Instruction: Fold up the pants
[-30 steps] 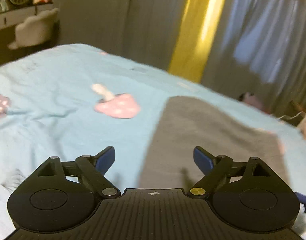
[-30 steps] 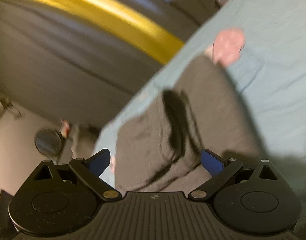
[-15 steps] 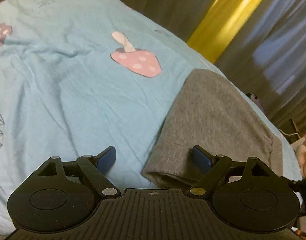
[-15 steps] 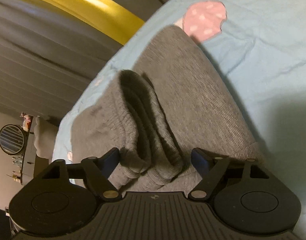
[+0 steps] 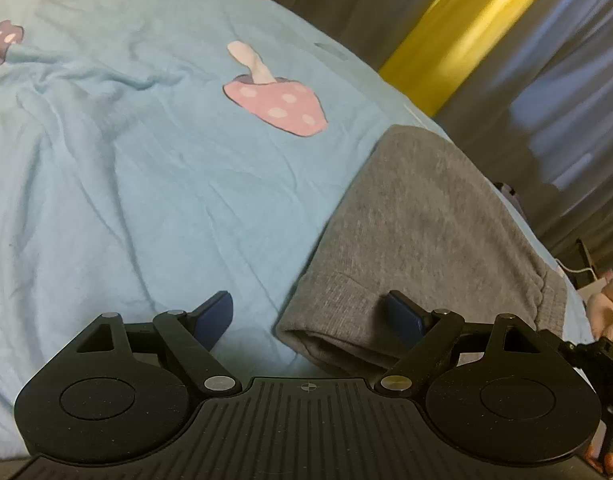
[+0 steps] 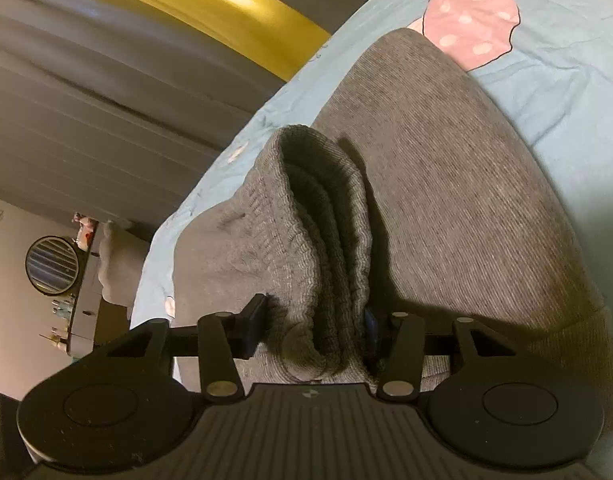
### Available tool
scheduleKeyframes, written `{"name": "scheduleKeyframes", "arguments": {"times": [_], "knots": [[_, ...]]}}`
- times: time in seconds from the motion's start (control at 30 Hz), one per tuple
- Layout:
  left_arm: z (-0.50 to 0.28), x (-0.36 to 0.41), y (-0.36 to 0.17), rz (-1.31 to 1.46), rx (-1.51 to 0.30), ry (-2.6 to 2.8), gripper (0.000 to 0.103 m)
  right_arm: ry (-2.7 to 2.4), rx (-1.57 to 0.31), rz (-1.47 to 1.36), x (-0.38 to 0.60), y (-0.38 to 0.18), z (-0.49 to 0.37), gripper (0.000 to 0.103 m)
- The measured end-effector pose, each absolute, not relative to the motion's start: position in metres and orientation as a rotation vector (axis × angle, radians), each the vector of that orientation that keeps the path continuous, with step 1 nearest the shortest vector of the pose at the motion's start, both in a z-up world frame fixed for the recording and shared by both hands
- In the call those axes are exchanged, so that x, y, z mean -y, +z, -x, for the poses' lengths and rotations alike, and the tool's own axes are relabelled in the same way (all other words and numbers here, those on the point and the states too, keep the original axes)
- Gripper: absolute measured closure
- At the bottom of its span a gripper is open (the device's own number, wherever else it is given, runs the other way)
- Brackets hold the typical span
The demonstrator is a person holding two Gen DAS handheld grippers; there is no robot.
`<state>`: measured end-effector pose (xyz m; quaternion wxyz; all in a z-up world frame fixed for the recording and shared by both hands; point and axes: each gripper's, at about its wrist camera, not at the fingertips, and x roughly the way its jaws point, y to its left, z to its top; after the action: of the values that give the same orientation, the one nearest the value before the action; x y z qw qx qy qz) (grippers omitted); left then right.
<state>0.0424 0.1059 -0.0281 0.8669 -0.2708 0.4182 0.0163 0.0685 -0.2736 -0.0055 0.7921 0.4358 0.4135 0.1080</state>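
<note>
Nearest in the right wrist view, the right tool [image 6: 310, 330] is clamped narrow on the ribbed waistband [image 6: 326, 240] of the grey pants [image 6: 446, 200], its blue pads pressed into both sides of the bunched layers. The waistband rises in a thick fold toward 12 o'clock and blocks the middle of the view; a dark shadow falls on the flat cloth just to its 3 o'clock side. The rest of the pants lies spread on the light blue bedsheet [image 6: 566, 60], reaching up to a pink mushroom print [image 6: 470, 24] at 1 o'clock, whose lower edge the fabric covers.

In the left wrist view, the left tool [image 5: 308, 316] stands wide apart, holding nothing. Its left finger sits over bare sheet, its right finger over the hemmed corner of the pants [image 5: 426, 232] at 3 o'clock; whether it touches the cloth is unclear. The hem edge shows a folded double layer.

Farther off, grey curtains [image 5: 566, 100] with a yellow strip [image 5: 466, 28] hang past the bed at 1 o'clock. At 9 o'clock of the right view stand a round mirror [image 6: 52, 266] and a dresser [image 6: 82, 320] with small items.
</note>
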Motion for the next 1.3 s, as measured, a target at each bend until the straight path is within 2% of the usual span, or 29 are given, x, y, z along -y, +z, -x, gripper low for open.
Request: {"name": "scheduleKeyframes", "arguments": {"times": [0.03,0.1,0.17,0.23,0.53,0.7,0.9,0.93,0.97,1.13,1.23,1.3], "knots": [[-0.043,-0.105,-0.028,0.565,-0.878,0.034,0.015,0.231,-0.898,-0.951,0.271,-0.009,-0.070,0.033],[-0.042,-0.105,-0.028,0.563,-0.877,0.030,0.015,0.232,-0.902,-0.946,0.264,-0.008,-0.077,0.031],[-0.041,-0.107,-0.028,0.567,-0.874,0.021,0.016,0.203,-0.922,-0.857,0.250,0.004,-0.084,0.058],[-0.039,-0.104,-0.026,0.560,-0.868,-0.023,0.016,0.230,-0.903,-0.796,0.240,0.022,-0.088,0.061],[-0.037,-0.050,-0.016,0.262,-0.941,-0.204,0.018,0.420,-0.637,-0.854,0.237,0.131,-0.068,0.063],[-0.037,-0.040,-0.015,0.300,-0.923,-0.168,0.018,0.432,-0.592,-0.847,0.245,0.152,-0.053,0.063],[-0.041,-0.015,-0.014,0.183,-0.918,-0.182,0.016,0.410,-0.588,-0.833,0.251,0.160,-0.049,0.063],[-0.044,-0.015,-0.016,0.179,-0.920,-0.157,0.017,0.412,-0.586,-0.834,0.250,0.161,-0.047,0.063],[-0.047,-0.017,-0.018,0.182,-0.927,-0.124,0.027,0.416,-0.586,-0.834,0.251,0.161,-0.046,0.063],[-0.046,-0.044,-0.021,0.337,-0.916,-0.086,0.044,0.401,-0.595,-0.825,0.262,0.151,-0.043,0.064],[-0.042,-0.059,-0.022,0.418,-0.902,-0.090,0.052,0.350,-0.612,-0.843,0.281,0.138,-0.037,0.064],[-0.040,-0.064,-0.022,0.441,-0.898,-0.092,0.054,0.318,-0.629,-0.838,0.292,0.127,-0.034,0.064]]}}
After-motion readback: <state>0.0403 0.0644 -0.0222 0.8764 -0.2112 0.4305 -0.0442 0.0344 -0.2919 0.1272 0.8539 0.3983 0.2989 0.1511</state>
